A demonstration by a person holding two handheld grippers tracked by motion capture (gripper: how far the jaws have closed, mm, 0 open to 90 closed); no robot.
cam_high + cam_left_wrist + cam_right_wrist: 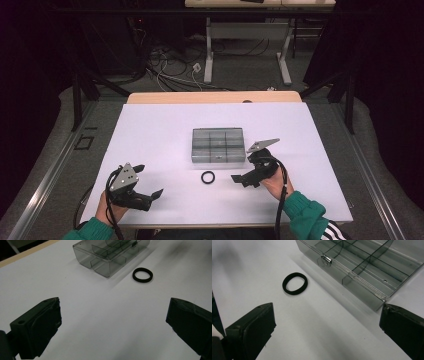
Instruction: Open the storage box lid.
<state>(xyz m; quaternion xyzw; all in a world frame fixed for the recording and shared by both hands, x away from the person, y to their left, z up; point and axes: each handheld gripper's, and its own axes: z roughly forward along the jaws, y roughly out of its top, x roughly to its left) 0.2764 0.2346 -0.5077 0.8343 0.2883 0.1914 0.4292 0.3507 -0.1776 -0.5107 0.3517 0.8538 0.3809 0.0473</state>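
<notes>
One black ring (208,177) lies just in front of one clear compartment box (218,145). Two grippers, left gripper (148,180) and right gripper (248,162), stand beside the ring, both with jaws wide apart and holding nothing.

High view overhead; gripper views low, sharing the ring (142,274).

Compartment box (372,267) cut off by top and right edges in right gripper view; far end also clipped at top in left gripper view (110,255). Whether its compartments hold anything: can't tell from the high view (218,145), too small. Both grippers' jaws run off the bottom edge in their own views.
</notes>
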